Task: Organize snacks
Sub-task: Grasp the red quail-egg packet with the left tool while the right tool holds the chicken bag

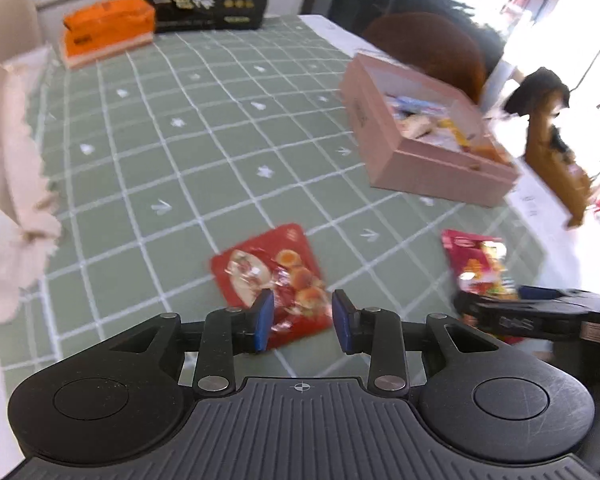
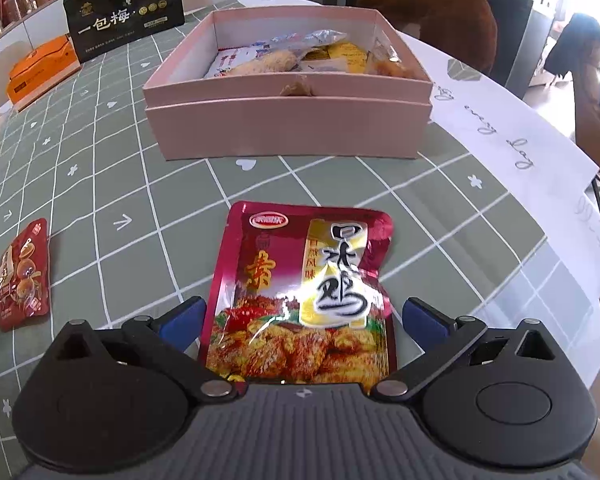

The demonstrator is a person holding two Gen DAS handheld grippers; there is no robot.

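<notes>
The task looks partly done. The pink box [image 2: 288, 120], well ahead of the right gripper [image 2: 302, 322] and slightly to its left, already holds a heap of wrapped snacks, piled toward its far and right side, with bare floor at its near left. Two packets remain out on the green checked tablecloth [image 2: 140, 184], so at least these two still need to go in.

The maroon chicken-snack pouch [image 2: 304, 292] lies flat directly in front of the right gripper, its lower half between the wide-open blue fingers [image 2: 180, 320]; whether a pad touches it cannot be told. The red pastry packet [image 1: 272, 284] lies just ahead of the left gripper [image 1: 302, 320], whose jaws stand apart over the packet's near edge, gripping nothing. That view is blurred, so contact is unclear.

Between the pouch and the box the cloth is bare; the box's near wall is the one thing to lift over. Far ahead and to the left stand a black gift box [image 2: 124, 8] and an orange box [image 2: 40, 74]. A white paper runner [image 2: 512, 132] with handwriting lies to the right, and a brown chair back [image 2: 432, 12] rises beyond the box.
</notes>
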